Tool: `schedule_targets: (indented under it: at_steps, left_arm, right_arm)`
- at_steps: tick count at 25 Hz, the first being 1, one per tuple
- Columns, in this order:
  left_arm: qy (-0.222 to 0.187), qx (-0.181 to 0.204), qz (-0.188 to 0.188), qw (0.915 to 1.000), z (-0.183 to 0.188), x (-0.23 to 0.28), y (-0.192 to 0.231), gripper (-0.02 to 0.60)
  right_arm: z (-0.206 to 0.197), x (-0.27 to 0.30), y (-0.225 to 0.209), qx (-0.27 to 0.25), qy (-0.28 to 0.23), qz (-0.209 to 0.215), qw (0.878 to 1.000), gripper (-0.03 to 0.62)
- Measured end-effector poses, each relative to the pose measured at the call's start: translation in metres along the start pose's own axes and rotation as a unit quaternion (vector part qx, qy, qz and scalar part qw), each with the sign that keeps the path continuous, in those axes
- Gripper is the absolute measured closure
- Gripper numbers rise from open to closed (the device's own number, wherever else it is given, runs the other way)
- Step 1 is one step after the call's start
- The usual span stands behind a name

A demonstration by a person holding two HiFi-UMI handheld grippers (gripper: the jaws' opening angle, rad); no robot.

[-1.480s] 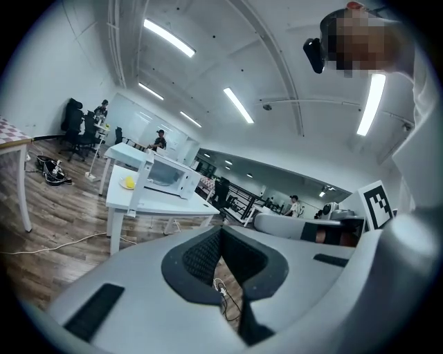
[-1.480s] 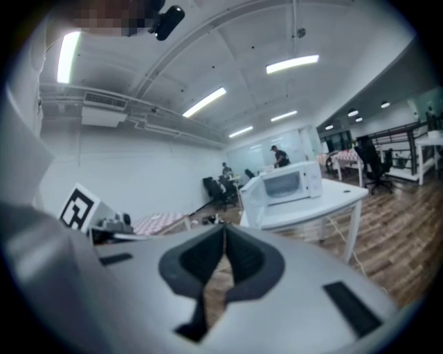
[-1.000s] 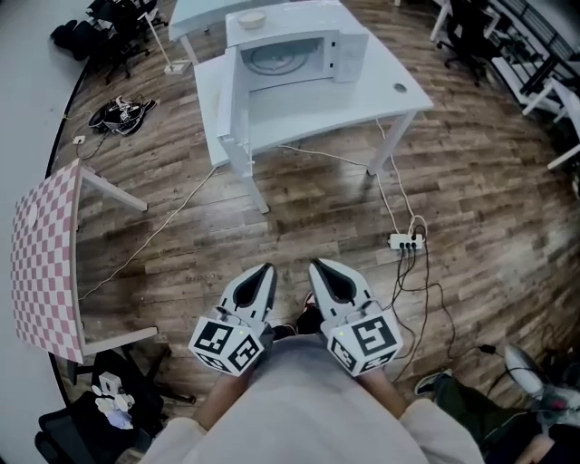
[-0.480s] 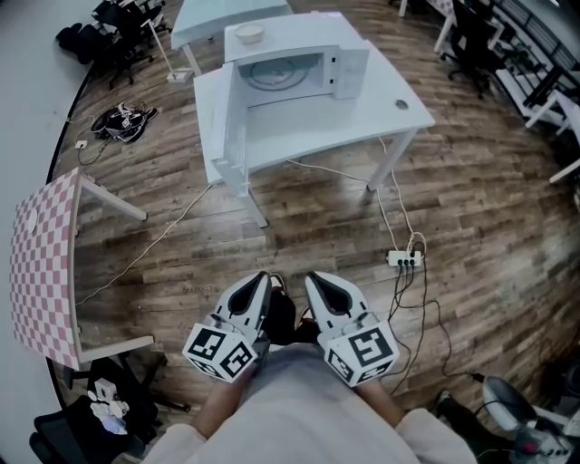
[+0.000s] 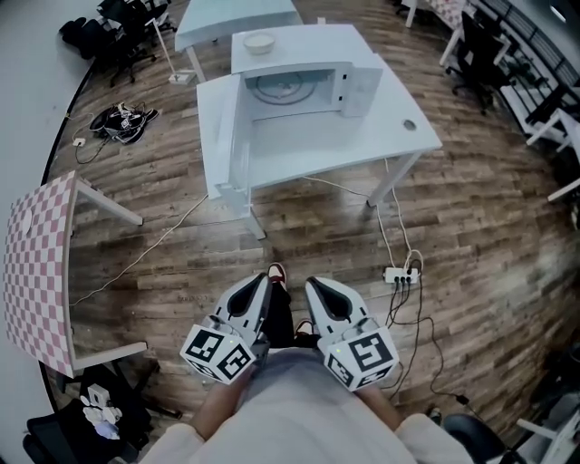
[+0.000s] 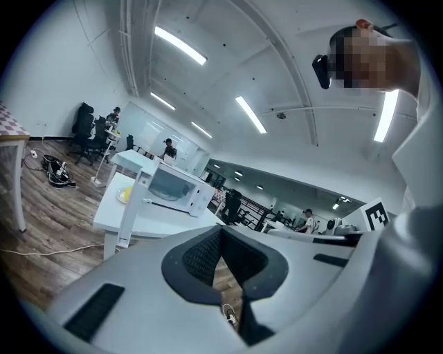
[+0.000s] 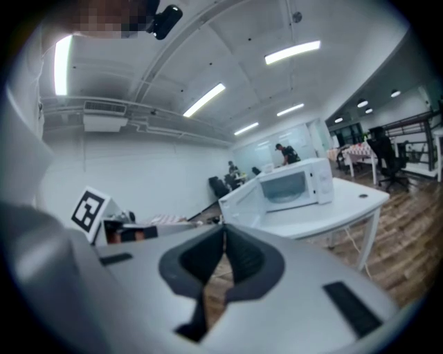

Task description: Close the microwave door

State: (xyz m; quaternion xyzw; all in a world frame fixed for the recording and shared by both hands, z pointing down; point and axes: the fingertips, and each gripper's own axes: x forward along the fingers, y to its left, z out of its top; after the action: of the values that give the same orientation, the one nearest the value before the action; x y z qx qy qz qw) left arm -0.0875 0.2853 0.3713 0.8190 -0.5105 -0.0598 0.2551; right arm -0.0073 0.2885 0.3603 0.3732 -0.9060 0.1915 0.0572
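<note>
On the white table [image 5: 399,136] sits the microwave [image 5: 313,72], well ahead of both grippers. Its door [image 5: 228,136] is swung wide open at the microwave's left side and reaches out to the table's front edge, and the round turntable [image 5: 281,86] shows inside the cavity. A small bowl [image 5: 259,42] rests on the microwave's top. Behind the microwave is a second pale table [image 5: 231,14]. Far to the microwave's left a tangle of cables [image 5: 116,116] lies on the wood floor [image 5: 317,227], and nearer the person stands a red-checked table [image 5: 36,263]. A white cord [image 5: 385,208] runs down from the microwave's table to a power strip [image 5: 400,274] on the floor, in front of the microwave and to its right. Only a stretch of that floor lies between the microwave's table and the grippers. The left gripper [image 5: 262,282] and right gripper [image 5: 314,285] are held side by side close to the person's body, pointing toward the microwave, each with its jaws pressed together at the tips, gripping nothing and touching nothing
</note>
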Motion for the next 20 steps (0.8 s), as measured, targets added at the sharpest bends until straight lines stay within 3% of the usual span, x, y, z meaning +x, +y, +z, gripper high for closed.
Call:
schedule_targets:
  at_steps: [16, 20]
  left_arm:
    - [0.008, -0.033, -0.005, 0.9994, 0.048, 0.061, 0.063, 0.568]
    - [-0.011, -0.036, -0.007, 0.9993, 0.070, 0.070, 0.078, 0.569]
  right_arm:
    - [0.029, 0.098, -0.027, 0.008, 0.024, 0.015, 1.000, 0.571]
    - [0.038, 0.121, -0.032, 0.005, 0.029, 0.017, 0.999, 0.571]
